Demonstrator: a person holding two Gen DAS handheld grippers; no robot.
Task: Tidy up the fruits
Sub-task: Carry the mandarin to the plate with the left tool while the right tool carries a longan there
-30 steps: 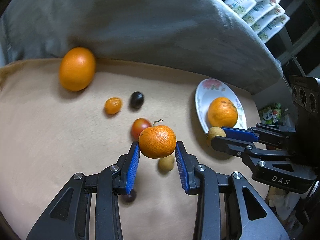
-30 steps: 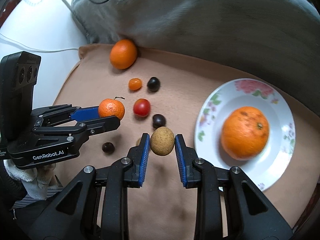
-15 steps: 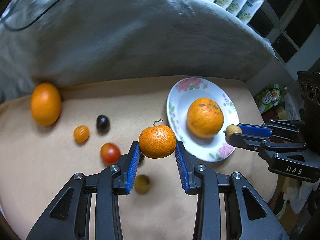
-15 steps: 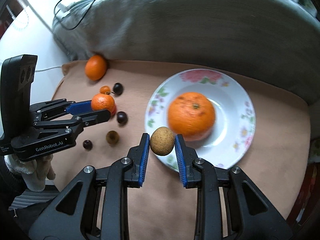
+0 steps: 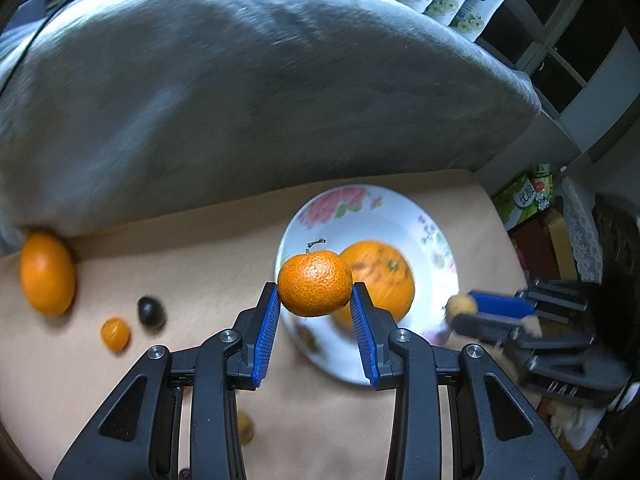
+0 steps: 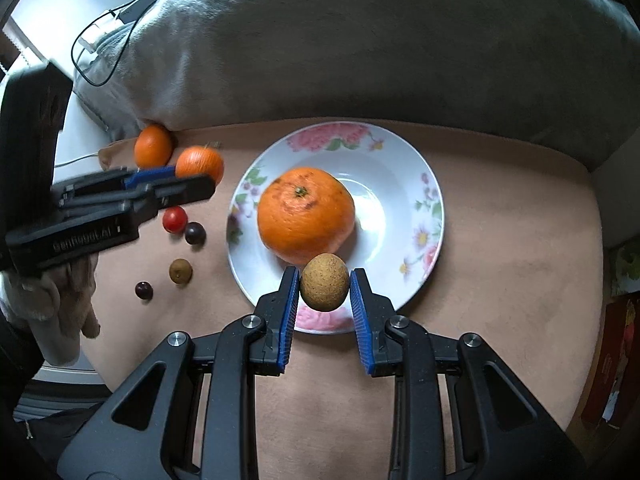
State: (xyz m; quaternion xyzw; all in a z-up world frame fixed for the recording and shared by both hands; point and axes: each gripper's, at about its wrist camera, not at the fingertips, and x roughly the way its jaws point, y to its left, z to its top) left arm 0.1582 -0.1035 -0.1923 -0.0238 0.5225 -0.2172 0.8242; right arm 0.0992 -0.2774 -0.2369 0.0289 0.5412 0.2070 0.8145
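My left gripper is shut on a small mandarin with a stem, held above the near left rim of the flowered white plate. A big orange lies in the plate. My right gripper is shut on a brown longan, held over the plate's near rim, just in front of the big orange. The left gripper with its mandarin shows at the left of the right wrist view. The right gripper shows at the right of the left wrist view.
On the tan cloth left of the plate lie an orange, a red cherry tomato, a dark grape, a longan and another dark fruit. A kumquat lies there too. A grey cushion bounds the back.
Both grippers have carried their fruit to the right, from over the loose fruit to the plate. The longan now hangs over the plate's rim, the mandarin at its left edge.
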